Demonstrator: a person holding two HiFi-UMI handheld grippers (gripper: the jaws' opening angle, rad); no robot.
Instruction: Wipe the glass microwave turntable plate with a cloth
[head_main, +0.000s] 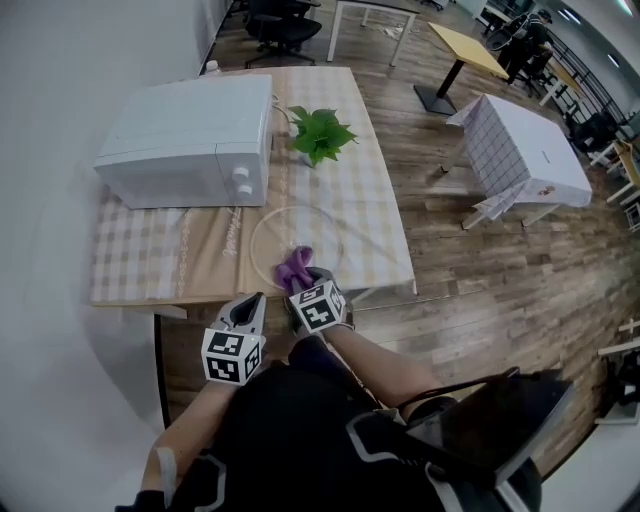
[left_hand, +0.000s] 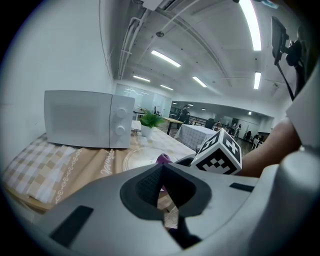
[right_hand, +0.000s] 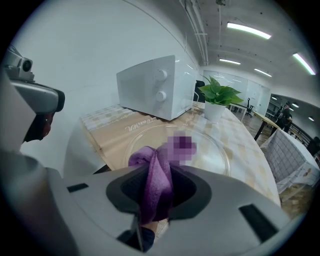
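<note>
On the near part of the counter (head_main: 150, 255), a bit right of the middle, lies the glass plate (head_main: 300, 232). It is round and clear and lies flat on the checked cover.

The right tongs (head_main: 300, 277) are closed tight on a purple cloth (head_main: 295, 265). The cloth is bunched up between the two jaws, and a soft lump of it sticks out past the tips. It sits over the near rim of the plate. It cannot be seen for sure if the cloth touches the glass.

The left tongs (head_main: 254, 298) are just beside the right ones, on their left, at the near edge of the counter. Their jaws are pressed together at the tips, and nothing is between them. They are off the plate, near its near left side.

A white microwave (head_main: 190, 140) stands on the far left part of the counter, well apart from the plate. Its door is closed and its two round knobs face right. A small green plant (head_main: 320, 133) in a pot stands just right of the microwave, on the far side of the plate.

Off to the right, on the wood floor (head_main: 470, 270), stands another table with a checked cover (head_main: 520, 150).
</note>
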